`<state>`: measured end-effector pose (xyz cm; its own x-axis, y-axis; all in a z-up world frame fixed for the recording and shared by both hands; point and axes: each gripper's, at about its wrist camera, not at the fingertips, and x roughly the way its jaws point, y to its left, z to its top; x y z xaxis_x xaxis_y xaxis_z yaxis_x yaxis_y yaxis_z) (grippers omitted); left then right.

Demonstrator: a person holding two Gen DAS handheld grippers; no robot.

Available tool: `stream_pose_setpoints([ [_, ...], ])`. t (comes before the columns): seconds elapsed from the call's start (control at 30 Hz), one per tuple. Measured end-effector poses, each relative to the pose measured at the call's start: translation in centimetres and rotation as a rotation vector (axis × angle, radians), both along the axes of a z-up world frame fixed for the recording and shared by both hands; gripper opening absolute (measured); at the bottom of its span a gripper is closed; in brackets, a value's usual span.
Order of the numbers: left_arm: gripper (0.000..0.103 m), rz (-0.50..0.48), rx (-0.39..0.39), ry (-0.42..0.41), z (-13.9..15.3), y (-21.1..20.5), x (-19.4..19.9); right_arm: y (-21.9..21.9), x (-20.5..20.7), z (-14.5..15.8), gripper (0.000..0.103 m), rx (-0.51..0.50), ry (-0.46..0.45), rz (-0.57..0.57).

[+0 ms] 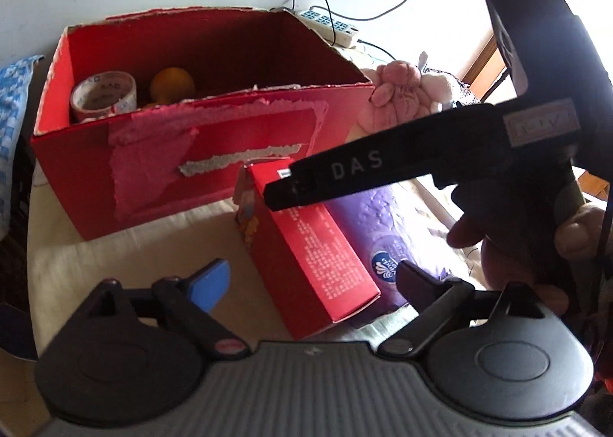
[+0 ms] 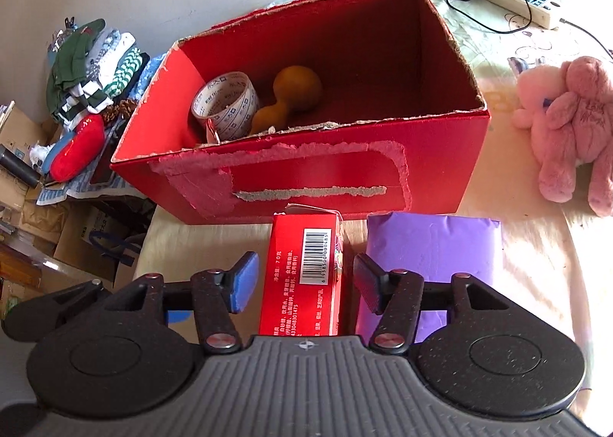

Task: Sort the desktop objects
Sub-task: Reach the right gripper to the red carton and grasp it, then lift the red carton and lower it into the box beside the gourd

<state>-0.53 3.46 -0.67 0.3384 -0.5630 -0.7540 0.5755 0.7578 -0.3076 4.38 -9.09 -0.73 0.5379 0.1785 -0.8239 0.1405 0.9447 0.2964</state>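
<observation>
The right tool (image 2: 302,283) hangs with its 2 fingers spread on either side of the small red carton (image 2: 302,276), neither pad visibly touching it, so nothing is gripped yet. The carton lies on the cloth-covered counter (image 2: 536,264) just in front of the big red box (image 2: 306,176), with the purple tissue pack (image 2: 433,249) just beside it on the right. The left tool (image 1: 306,280) is likewise spread and holds nothing; the same carton lies ahead of it. The carton looks like thin printed card, probably light and fairly stiff along its edges but easy to dent on its broad faces, and its glossy skin may slide against the pads. A hold across the 2 long side walls near the middle, where the fingers already stand, would likely be steadiest. The loose flap at its far end should be left alone. Inside the big box a roll of tape (image 2: 226,103) and an orange gourd-shaped thing (image 2: 287,99) sit at the left, leaving the right half free. A pink plush toy (image 2: 571,130) lies well apart at the right.
</observation>
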Motion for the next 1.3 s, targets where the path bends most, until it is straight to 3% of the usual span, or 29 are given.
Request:
stream_pose_setpoints([
  [0.2, 0.094, 0.073, 0.011, 0.032, -1.0, -0.9, -0.1, 0.4, 1.1, -1.1, 0.059, 0.007, 0.037, 0.094],
  [0.3, 0.064, 0.122, 0.075, -0.001, -1.2, -1.3, -0.6, 0.4, 1.6, -1.9, 0.059, 0.012, 0.073, 0.139],
  [0.47, 0.063, 0.215, 0.04, 0.027, -1.4, -1.0, -0.8, 0.3, 1.9, -2.8, 0.06, 0.023, 0.103, 0.194],
  [0.57, 0.065, 0.255, 0.042, 0.032, -1.4, -1.6, -1.1, 0.1, 1.9, -3.0, 0.06, 0.044, 0.109, 0.204],
  [0.6, 0.071, 0.261, 0.054, 0.031, -1.4, -2.0, -1.3, 0.0, 1.9, -3.1, 0.061, 0.046, 0.109, 0.21],
  [0.73, 0.071, 0.306, 0.075, 0.005, -1.1, -3.0, -1.8, -0.2, 2.0, -3.0, 0.057, 0.049, 0.112, 0.227],
  [0.8, 0.069, 0.316, 0.071, 0.012, -1.4, -3.4, -1.9, -0.7, 2.0, -3.0, 0.054, 0.069, 0.116, 0.227],
  [0.93, 0.052, 0.308, 0.051, 0.009, -1.4, -4.4, -2.1, -1.3, 2.1, -3.0, 0.049, 0.11, 0.115, 0.255],
  [1.03, 0.048, 0.314, 0.075, -0.026, -1.1, -4.9, -2.6, -1.6, 2.1, -3.1, 0.048, 0.135, 0.111, 0.276],
  [1.2, 0.044, 0.341, 0.069, -0.042, -0.9, -4.5, -3.0, -2.0, 2.4, -3.3, 0.049, 0.162, 0.111, 0.28],
  [1.3, 0.044, 0.36, 0.069, -0.042, -0.8, -3.9, -3.2, -1.2, 2.6, -3.5, 0.055, 0.143, 0.119, 0.324],
])
